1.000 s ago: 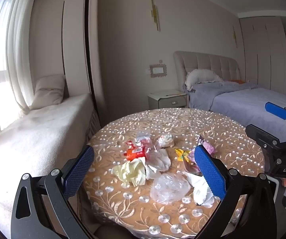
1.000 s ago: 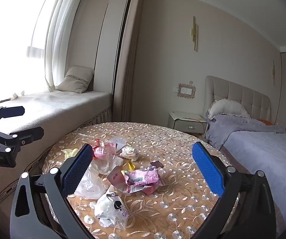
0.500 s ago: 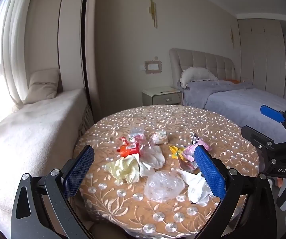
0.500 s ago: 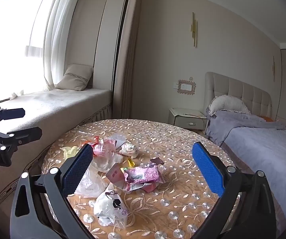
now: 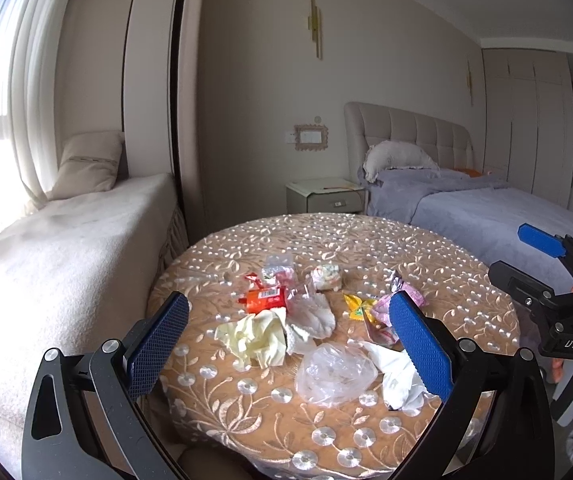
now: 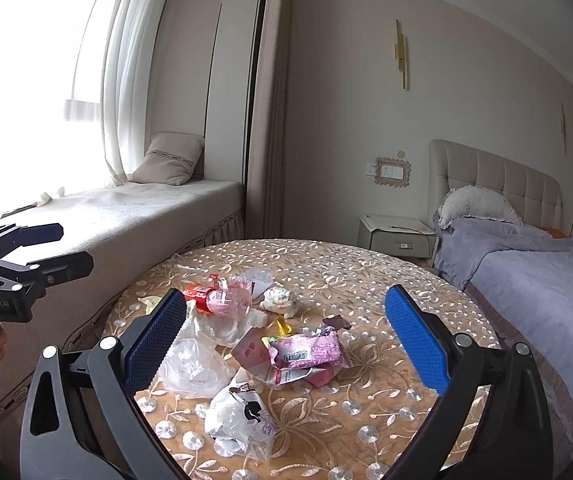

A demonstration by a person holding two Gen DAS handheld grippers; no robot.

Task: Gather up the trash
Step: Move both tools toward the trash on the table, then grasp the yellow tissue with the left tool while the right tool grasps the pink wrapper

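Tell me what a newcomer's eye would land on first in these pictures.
First, the heap of trash in the middle of the round table: a pink wrapper, a red packet, a crumpled yellow tissue and a clear plastic bag. Next, the left gripper and right gripper, both open and empty above the table's near edge.

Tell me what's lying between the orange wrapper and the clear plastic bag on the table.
In the left wrist view, crumpled pale yellow paper and a white tissue lie between the orange wrapper and the clear plastic bag.

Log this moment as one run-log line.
phase: approach | left gripper: open, empty | right gripper: open, empty | trash pile: untouched on round table
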